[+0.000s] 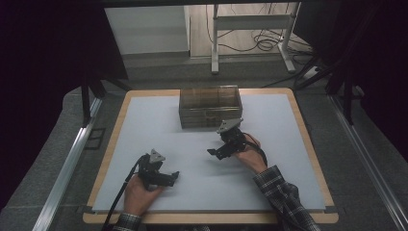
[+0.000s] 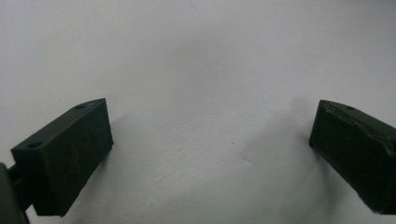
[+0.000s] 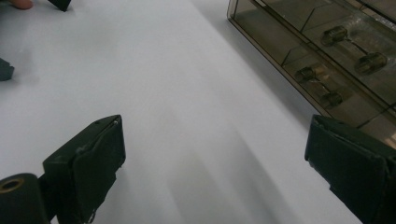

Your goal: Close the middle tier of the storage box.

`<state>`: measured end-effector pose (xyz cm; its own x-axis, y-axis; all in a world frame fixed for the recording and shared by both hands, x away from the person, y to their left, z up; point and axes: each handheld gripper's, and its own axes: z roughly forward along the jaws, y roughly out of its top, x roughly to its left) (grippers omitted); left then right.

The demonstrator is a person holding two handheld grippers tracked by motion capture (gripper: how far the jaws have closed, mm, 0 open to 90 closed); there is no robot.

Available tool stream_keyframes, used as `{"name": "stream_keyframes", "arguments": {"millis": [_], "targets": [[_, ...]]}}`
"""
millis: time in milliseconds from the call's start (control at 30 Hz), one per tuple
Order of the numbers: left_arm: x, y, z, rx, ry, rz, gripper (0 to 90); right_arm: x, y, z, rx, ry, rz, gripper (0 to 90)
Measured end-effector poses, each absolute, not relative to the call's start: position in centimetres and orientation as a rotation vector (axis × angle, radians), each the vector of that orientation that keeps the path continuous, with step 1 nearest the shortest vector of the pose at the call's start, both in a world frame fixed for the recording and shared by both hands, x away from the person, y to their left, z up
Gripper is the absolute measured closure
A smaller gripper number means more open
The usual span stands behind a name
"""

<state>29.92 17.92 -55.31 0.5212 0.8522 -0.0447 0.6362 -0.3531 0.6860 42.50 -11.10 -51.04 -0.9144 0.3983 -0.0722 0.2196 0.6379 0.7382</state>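
both tongs gape empty — right tongs (image 1: 215, 153) near the drawer box (image 1: 210, 106), left tongs (image 1: 174, 176) apart

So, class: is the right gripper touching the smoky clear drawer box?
Apart. In the right gripper view, bare white table lies between the open right gripper and the drawer box; its jaws hold nothing.

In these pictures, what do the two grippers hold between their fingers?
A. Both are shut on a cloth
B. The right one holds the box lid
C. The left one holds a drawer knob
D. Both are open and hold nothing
D: in each gripper view the black fingers stand wide apart over bare white table, and the smoky transparent plastic drawer box lies untouched beside the right gripper; the left gripper is likewise empty.
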Motion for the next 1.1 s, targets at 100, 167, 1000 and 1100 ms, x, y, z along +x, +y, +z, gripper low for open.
{"name": "stream_keyframes", "arguments": {"millis": [100, 167, 1000, 1100], "targets": [[29.9, 17.9, -55.3, 2.106, 1.206, 0.425, 0.0, 42.2, -11.2, -51.1, 0.506, 2.629, 1.139, 4.4], [29.9, 17.9, -55.3, 2.106, 1.205, 0.425, 0.0, 42.0, -11.3, -51.2, 0.501, 2.629, 1.140, 4.2], [29.9, 17.9, -55.3, 2.107, 1.205, 0.425, 0.0, 40.5, -12.6, -51.1, 0.500, 2.621, 1.130, 3.6], [29.9, 17.9, -55.3, 2.107, 1.206, 0.425, 0.0, 40.3, -12.8, -51.1, 0.503, 2.618, 1.123, 3.6]]}}
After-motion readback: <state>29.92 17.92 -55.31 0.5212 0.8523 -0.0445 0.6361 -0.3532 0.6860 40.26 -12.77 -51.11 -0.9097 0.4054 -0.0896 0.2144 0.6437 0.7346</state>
